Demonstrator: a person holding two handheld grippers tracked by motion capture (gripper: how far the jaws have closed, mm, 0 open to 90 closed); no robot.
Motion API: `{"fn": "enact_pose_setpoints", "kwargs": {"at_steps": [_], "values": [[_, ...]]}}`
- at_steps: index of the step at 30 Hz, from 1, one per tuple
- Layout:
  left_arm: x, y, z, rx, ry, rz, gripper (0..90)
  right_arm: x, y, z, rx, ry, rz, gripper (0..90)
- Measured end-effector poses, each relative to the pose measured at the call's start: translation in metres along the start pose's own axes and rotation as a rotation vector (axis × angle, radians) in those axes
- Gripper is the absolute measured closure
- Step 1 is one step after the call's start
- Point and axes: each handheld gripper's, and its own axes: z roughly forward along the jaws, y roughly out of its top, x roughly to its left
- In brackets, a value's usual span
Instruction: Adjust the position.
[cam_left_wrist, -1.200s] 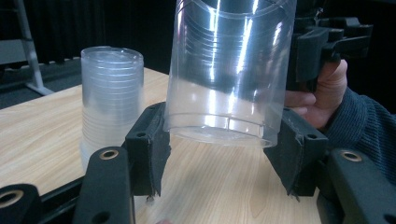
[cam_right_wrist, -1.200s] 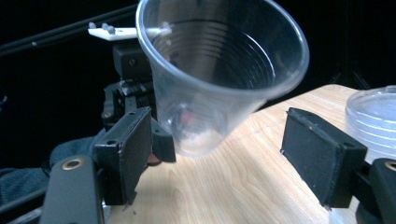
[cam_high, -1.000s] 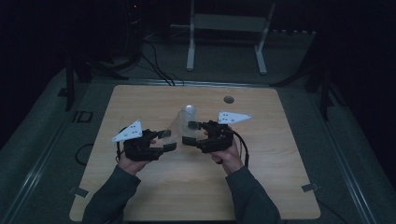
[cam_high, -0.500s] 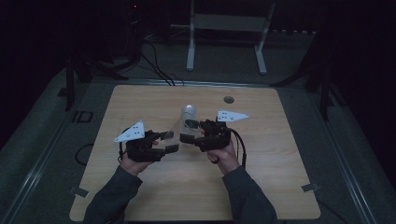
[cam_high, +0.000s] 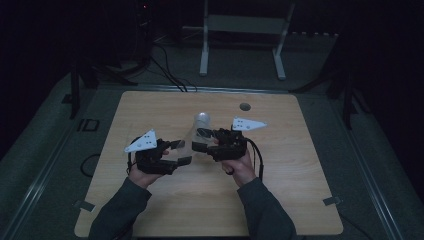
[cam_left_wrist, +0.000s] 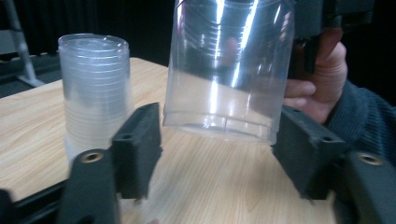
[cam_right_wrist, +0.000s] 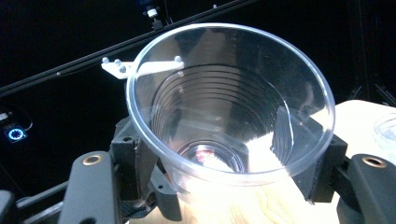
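**Now a clear cup passed between two tools**

Midway over the desk (cam_high: 150, 105), a clear plastic cup (cam_left_wrist: 229, 70) hung in the air between the person's two hands. The right tool (cam_right_wrist: 219, 172) had it by the upper part, its black jaws on either side of the cup's wall just under the rim; those jaws had just been closing, and in the right tool's view they sat against the plastic, with the cup's mouth tipped toward that camera. The left tool (cam_left_wrist: 217, 144) stood around the cup's bottom end. Its jaws had just been opening, and in its own view a narrow gap showed on the left side between jaw and cup, while on the right side I cannot tell whether jaw and cup touched.

Behind the held cup, a stack of clear cups (cam_left_wrist: 95, 88) stood upside down on the wood, just beyond the left tool. From above, the same stack (cam_high: 202, 120) was near the desk's middle, close to the tips of both tools. A small dark round hole (cam_high: 244, 106) lay farther back in the desk top, well apart from the hands. The right hand (cam_left_wrist: 317, 84) showed past the cup, in a dark sleeve.
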Motion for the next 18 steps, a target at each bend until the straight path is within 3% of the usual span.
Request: {"fn": "enact_pose_setpoints", "kwargs": {"at_steps": [18], "values": [[-0.0051, 0.0050, -0.0010, 0.071, 0.078, 0.046, 27.3, 0.0044, 0.0033, 0.0002, 0.069, -0.068, -0.064, 32.8]]}}
